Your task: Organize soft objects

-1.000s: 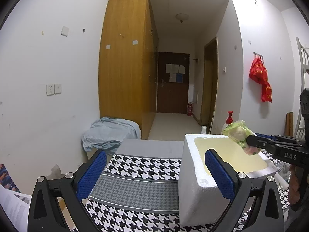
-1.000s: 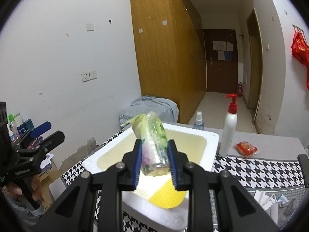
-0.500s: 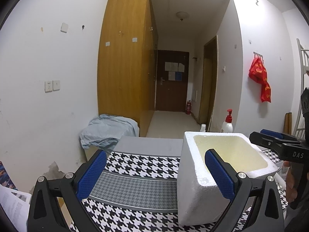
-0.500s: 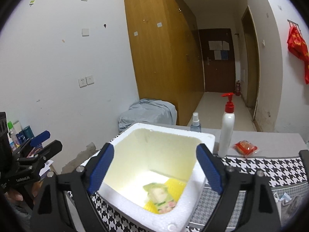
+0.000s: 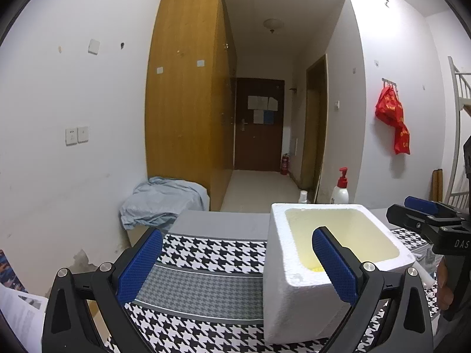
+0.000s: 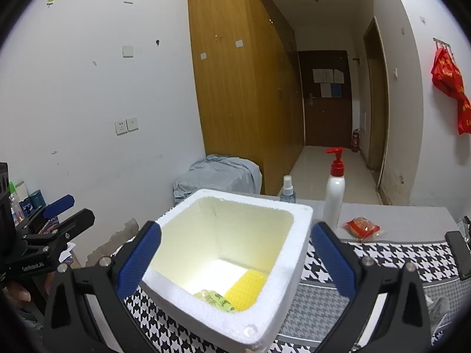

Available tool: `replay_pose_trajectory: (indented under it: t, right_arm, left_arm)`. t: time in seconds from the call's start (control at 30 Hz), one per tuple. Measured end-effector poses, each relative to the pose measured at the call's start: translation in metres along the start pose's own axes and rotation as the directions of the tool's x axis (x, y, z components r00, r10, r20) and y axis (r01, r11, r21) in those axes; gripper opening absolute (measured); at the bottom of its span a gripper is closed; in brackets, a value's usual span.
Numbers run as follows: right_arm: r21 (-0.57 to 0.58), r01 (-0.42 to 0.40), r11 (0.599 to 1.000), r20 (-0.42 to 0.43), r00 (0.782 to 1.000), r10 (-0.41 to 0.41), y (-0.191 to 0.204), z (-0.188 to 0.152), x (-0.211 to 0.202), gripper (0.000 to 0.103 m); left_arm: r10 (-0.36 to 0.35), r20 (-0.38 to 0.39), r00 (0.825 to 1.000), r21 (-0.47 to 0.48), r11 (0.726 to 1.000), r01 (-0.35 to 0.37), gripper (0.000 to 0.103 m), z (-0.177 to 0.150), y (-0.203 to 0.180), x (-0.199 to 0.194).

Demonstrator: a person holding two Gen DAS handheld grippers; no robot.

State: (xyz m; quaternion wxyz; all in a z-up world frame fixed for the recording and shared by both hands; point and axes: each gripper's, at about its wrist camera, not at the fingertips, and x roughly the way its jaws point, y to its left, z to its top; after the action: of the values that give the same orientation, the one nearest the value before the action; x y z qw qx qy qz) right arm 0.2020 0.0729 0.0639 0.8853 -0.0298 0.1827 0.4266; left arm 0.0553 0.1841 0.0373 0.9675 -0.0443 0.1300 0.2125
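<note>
Right tool point(image 6: 235, 260) wide open, empty, above the foam box point(image 6: 291, 235). Green packet point(image 6: 213, 297) lies inside, below it. Left tool point(image 5: 235, 264) wide open, empty, box at its right finger.

Your left gripper point(image 5: 235, 267): matte black frame, two angular arms, each ending in a blue pad with a fine dotted texture. Silver round screw heads sit on each arm, two per side. From the right wrist view, the same tool's black body carries small white lettering, too blurred to read.

Your right gripper point(image 6: 235, 260): same build, black arms, blue textured pads, paired silver screws. From the left wrist view its side shows white letters "DAS", cut off by the frame edge.

Your right hand point(image 5: 444, 288): bare skin around the black handle. Your left hand point(image 6: 17, 291): bare fingers, partly hidden.
</note>
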Motion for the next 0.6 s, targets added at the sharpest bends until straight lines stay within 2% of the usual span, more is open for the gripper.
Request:
replay_pose_trajectory:
  t: [0.43, 0.6]
  right_arm:
    - [0.009, 0.027, 1.0, 0.042, 0.999, -0.027, -0.017, -0.001, -0.028, 0.103]
    - [0.029, 0.065, 0.997, 0.052, 0.996, -0.066, -0.033, -0.005, -0.042, 0.103]
  left_arm:
    - [-0.049, 0.012, 0.999, 0.025, 0.998, 0.049, 0.102, 0.006, -0.025, -0.01]
    - [-0.098, 0.008, 0.995, 0.029, 0.995, 0.097, 0.102, 0.007, -0.041, -0.009]
